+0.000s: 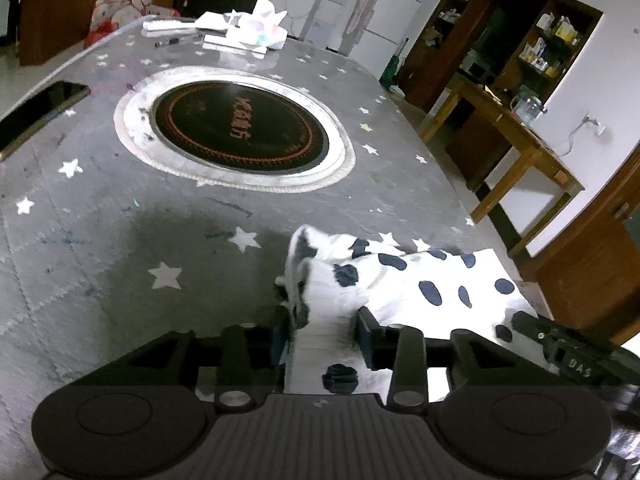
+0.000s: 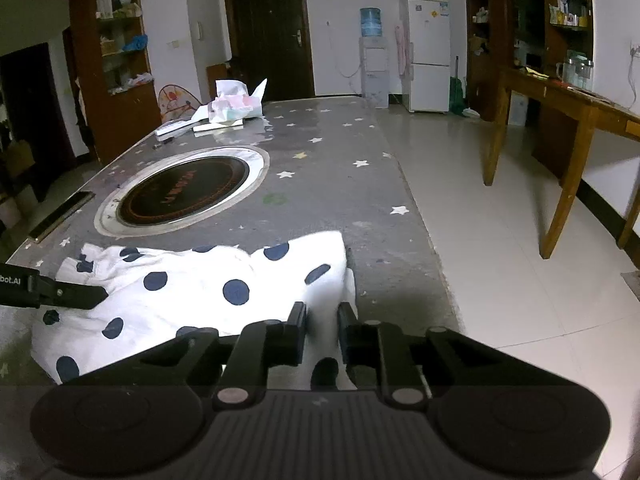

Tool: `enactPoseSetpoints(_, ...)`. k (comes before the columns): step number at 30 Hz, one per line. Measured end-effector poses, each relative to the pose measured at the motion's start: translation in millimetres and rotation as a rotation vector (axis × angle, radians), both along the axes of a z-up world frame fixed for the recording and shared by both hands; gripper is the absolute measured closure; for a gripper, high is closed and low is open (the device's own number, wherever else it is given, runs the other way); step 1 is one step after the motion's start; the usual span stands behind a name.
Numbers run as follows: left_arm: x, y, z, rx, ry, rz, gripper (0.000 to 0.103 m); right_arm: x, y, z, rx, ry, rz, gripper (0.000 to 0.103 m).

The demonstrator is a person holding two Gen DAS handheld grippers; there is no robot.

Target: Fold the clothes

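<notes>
Between our left gripper [image 1: 324, 332] fingers sits one bunched end of the spotted garment [image 2: 192, 292], our right gripper [image 2: 322, 330] clamps the other, so its long axis runs sideways between us, table [image 2: 340, 184] stretching ahead.

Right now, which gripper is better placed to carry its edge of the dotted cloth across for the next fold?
Probably the left gripper: it grips a bunched end of the dotted cloth, with bare table beside it. The right gripper holds cloth close to the table's edge.
</notes>
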State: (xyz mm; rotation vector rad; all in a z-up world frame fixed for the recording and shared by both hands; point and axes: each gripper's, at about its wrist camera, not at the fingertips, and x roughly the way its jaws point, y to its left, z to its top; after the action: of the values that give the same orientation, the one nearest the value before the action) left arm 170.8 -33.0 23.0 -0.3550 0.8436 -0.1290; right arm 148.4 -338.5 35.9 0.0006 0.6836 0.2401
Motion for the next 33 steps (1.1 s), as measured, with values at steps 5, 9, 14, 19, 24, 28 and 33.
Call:
enactPoseSetpoints(5,-1,2,5,0.022,-0.02,0.013,0.047,0,7,3,-0.003,-0.014,0.022,0.081)
enactPoseSetpoints(9,0,5,10,0.045,-0.038,0.026,0.039,3,12,3,0.018,-0.011,0.045,0.073)
enactPoseSetpoints(14,6,6,8,0.076,-0.042,0.03,0.035,15,19,-1,0.047,0.011,0.063,0.071)
enactPoseSetpoints(19,12,7,2,0.089,-0.028,0.025,0.035,20,21,3,0.034,-0.025,0.008,0.07)
enactPoseSetpoints(24,15,7,-2,0.109,-0.022,0.029,0.034,21,26,6,0.01,-0.034,0.039,0.07)
enactPoseSetpoints(28,14,6,-1,0.124,-0.027,0.029,0.033,18,32,12,-0.044,-0.098,0.005,0.068)
enactPoseSetpoints(33,11,3,-1,0.159,-0.042,0.019,0.03,19,37,13,-0.014,-0.078,0.042,0.066)
